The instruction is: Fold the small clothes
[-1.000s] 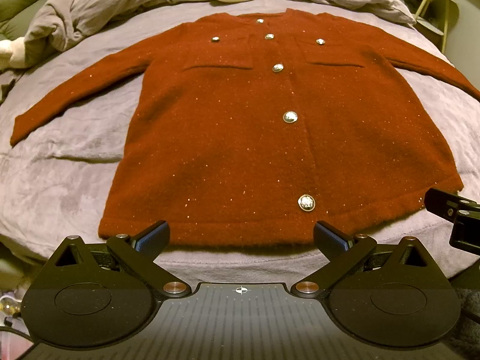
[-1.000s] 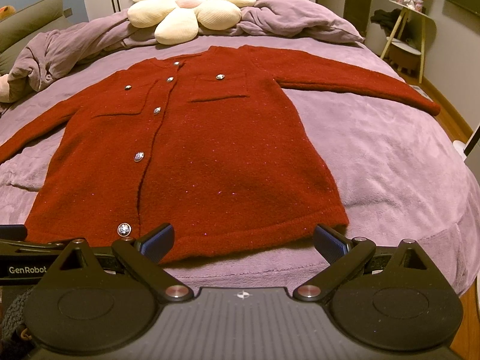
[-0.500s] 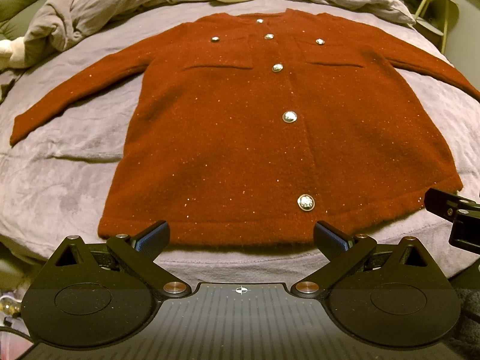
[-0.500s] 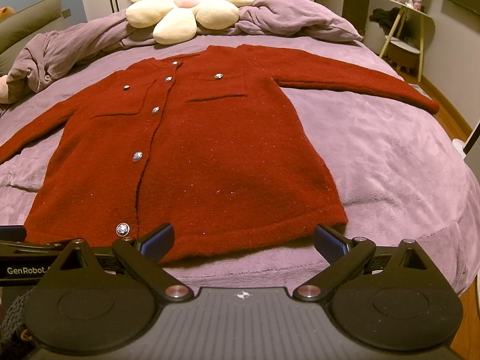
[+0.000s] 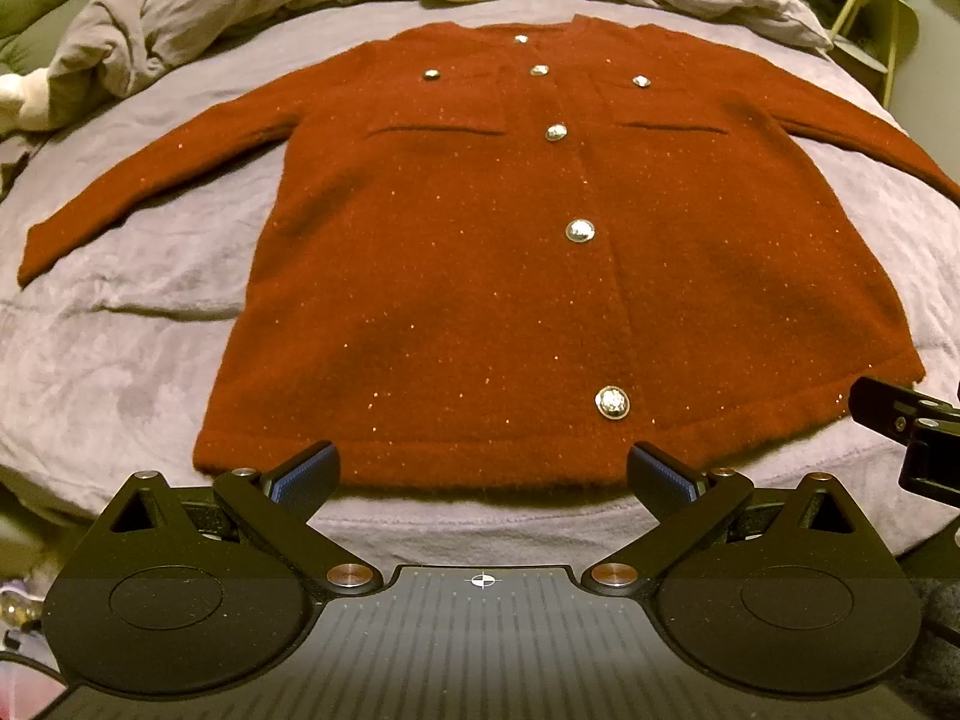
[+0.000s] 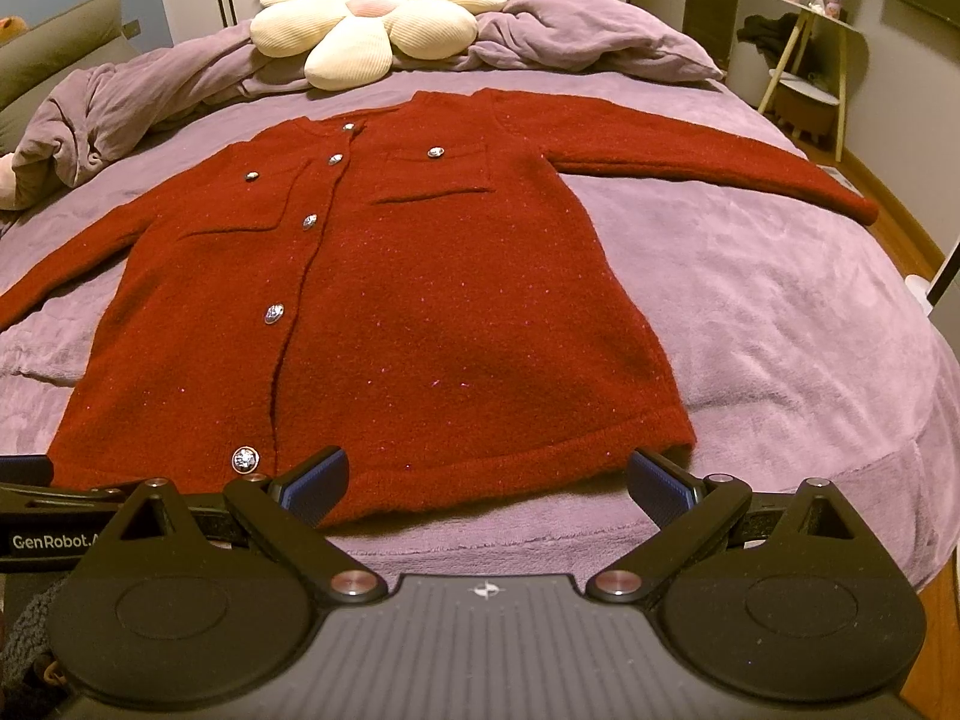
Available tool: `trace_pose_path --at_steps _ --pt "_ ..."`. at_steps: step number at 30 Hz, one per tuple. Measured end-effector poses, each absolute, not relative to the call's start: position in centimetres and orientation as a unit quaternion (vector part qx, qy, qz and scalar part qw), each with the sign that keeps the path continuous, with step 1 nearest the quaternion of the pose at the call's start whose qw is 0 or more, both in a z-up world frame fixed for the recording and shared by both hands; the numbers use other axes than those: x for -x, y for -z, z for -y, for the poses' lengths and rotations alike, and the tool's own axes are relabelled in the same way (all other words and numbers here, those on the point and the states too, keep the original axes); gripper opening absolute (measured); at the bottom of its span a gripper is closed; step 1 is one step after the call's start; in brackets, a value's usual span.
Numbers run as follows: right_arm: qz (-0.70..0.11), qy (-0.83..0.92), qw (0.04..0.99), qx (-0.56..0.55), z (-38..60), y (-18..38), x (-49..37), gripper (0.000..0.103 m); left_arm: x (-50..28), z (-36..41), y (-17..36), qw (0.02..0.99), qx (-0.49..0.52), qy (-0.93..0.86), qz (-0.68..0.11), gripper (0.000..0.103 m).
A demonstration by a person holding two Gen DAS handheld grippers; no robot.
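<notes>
A dark red buttoned cardigan [image 5: 480, 276] [image 6: 432, 312] lies flat and face up on the bed, both sleeves spread out to the sides, silver buttons down its front. My left gripper [image 5: 480, 474] hovers open just short of the hem, at its left half, with nothing between the fingers. My right gripper [image 6: 487, 480] is open too, level with the hem's right half near the corner. In the left wrist view, part of the right gripper [image 5: 912, 420] shows at the right edge.
The purple bedspread [image 6: 780, 312] covers the whole bed. A crumpled purple duvet [image 6: 120, 102] and a cream flower-shaped cushion [image 6: 372, 18] lie at the head. A small side table [image 6: 810, 60] stands at the right; wooden floor shows beyond the bed's right edge.
The right wrist view has shifted slightly, the cardigan sitting a touch higher and further left in it. The left gripper is still. Both stay open.
</notes>
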State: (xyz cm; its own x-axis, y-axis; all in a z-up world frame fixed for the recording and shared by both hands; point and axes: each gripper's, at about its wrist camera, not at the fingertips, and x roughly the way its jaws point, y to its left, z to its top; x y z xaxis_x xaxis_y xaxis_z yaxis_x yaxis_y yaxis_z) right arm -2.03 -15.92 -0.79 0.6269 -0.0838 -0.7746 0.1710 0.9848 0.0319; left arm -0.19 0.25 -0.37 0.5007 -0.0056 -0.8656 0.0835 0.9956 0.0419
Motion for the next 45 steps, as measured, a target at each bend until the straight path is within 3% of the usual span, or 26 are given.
trace_pose_path --at_steps 45 --pt "-0.441 0.068 0.892 -0.068 16.7 1.9 0.8 0.099 -0.9 0.3 1.2 0.852 -0.04 0.028 -0.521 0.103"
